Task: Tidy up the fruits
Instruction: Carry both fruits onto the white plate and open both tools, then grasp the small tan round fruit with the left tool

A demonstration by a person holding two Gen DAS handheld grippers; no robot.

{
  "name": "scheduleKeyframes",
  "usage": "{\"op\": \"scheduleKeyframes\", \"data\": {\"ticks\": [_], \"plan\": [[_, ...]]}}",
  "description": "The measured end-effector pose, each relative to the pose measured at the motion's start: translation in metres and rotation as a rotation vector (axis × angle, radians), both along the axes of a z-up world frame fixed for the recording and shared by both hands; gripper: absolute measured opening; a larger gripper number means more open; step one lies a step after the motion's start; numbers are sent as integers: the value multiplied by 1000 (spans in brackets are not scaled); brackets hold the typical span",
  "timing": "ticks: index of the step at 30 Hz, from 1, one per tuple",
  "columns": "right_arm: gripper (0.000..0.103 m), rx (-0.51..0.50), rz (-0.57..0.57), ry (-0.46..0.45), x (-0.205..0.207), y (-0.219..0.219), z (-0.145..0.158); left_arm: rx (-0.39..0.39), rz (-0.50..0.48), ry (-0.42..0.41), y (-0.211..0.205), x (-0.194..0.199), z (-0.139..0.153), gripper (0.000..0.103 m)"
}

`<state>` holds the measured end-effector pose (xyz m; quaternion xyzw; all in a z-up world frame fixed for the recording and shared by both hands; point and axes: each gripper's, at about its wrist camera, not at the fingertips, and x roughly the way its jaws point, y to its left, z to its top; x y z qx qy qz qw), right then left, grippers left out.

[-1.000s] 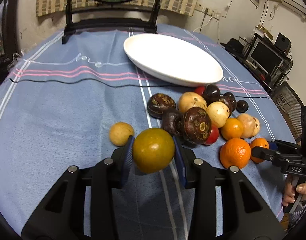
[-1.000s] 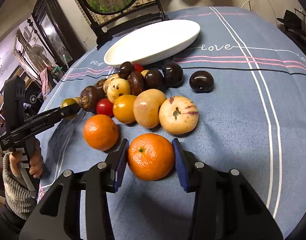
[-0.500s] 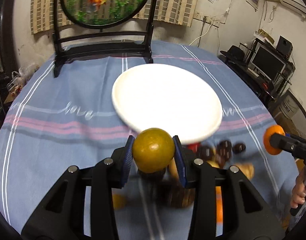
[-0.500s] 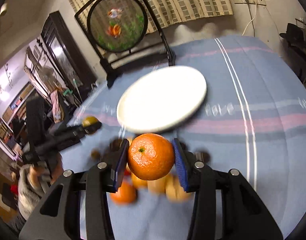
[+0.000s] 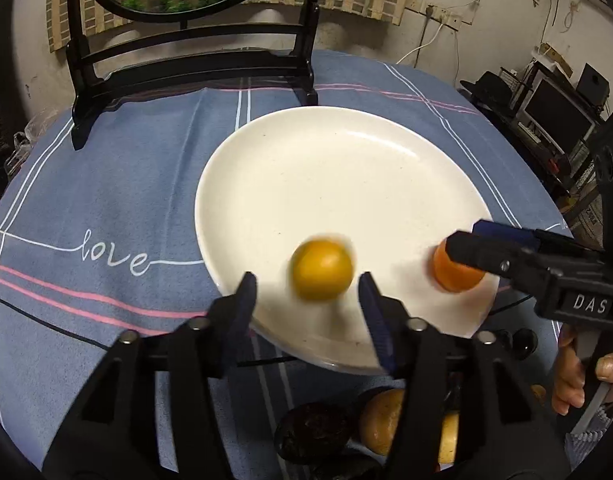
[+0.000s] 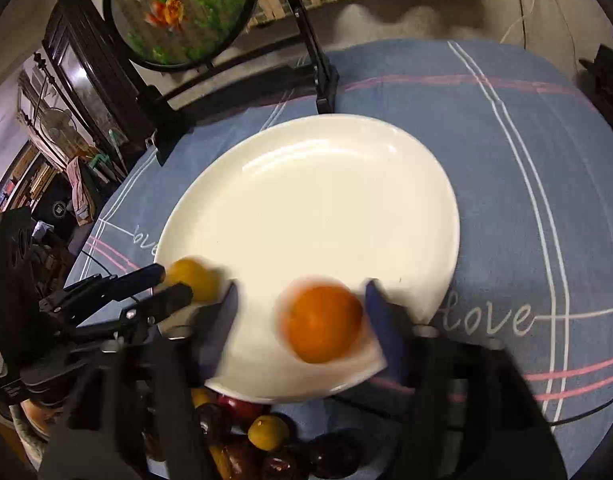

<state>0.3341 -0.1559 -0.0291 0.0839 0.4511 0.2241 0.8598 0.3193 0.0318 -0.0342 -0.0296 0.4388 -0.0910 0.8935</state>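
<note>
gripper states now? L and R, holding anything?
Left gripper: open, jaws just opened; yellow fruit between them, released over the plate.
Right gripper: open, jaws just opened; orange between them, released.

A round table (image 5: 118,184) draped in a blue cloth (image 5: 386,92) with white and pink stripes and the stitched word "love" fills both views. A large white plate (image 5: 346,168) lies at the centre of the frame. Behind it, at the top of the frame, a dark wooden stand (image 5: 186,68) holding a round painted screen rests on the cloth. Along the bottom edge, just below the plate's near rim, a heap of dark, yellow and red fruits (image 6: 266,436) sits on the cloth.
</note>
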Motion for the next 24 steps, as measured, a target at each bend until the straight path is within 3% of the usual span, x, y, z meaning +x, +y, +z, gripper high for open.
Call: {"op": "scheduleKeyframes", "data": {"ticks": [4, 6, 12, 17, 19, 24], "plan": [[68, 15, -7, -47, -6, -7, 12, 4, 9, -20, 3, -5, 4, 62], [68, 35, -13, -71, -12, -11, 21, 6, 26, -37, 7, -9, 10, 70], [78, 80, -51, -139, -49, -33, 40, 5, 106, -137, 40, -48, 32, 82], [80, 161, -133, -130, -89, -73, 25, -9, 179, -123, 73, -91, 15, 82], [92, 199, -164, -106, -101, -89, 17, -8, 206, -102, 83, -107, 5, 82], [94, 277, -221, -126, -126, -116, 12, 10, 172, -81, 79, -133, -13, 82]]}}
